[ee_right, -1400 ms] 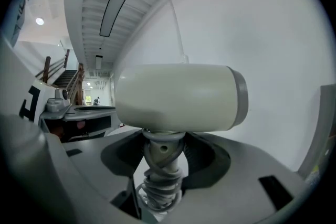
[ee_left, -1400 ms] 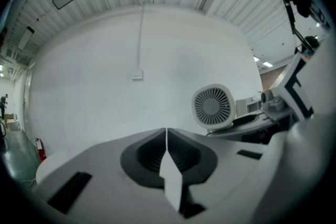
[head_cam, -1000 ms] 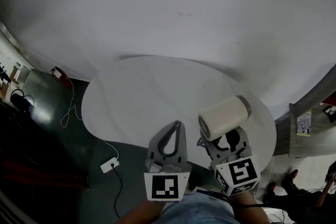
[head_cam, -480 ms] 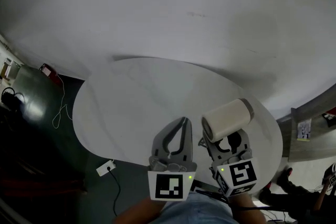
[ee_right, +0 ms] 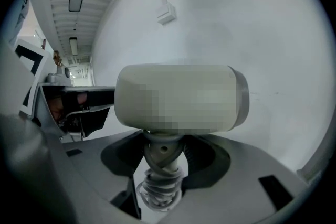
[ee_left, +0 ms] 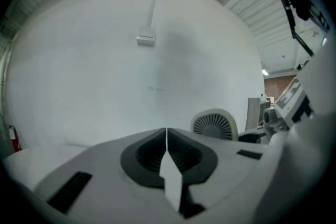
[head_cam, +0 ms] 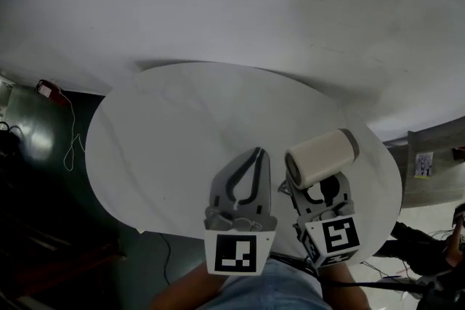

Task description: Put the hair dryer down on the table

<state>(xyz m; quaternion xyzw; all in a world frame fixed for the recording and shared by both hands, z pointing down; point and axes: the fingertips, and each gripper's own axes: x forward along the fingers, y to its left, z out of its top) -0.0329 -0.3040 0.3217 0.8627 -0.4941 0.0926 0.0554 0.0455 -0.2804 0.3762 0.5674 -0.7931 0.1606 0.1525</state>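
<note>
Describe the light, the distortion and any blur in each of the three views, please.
Head view: dim and grey, with a soft shadow behind the table. Left gripper view: strong fisheye, black rim around the picture. Right gripper view: the same fisheye; a mosaic patch, added afterwards, covers much of the hair dryer.

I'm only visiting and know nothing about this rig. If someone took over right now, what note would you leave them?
Left gripper: shut, empty, above the round white table.
Right gripper: shut on the handle of the cream-coloured hair dryer, whose barrel lies crosswise above the jaws.
Done: the dryer is held up, apparently over the table's right part.
Left: lower it onto the table, then open the right gripper.
</note>
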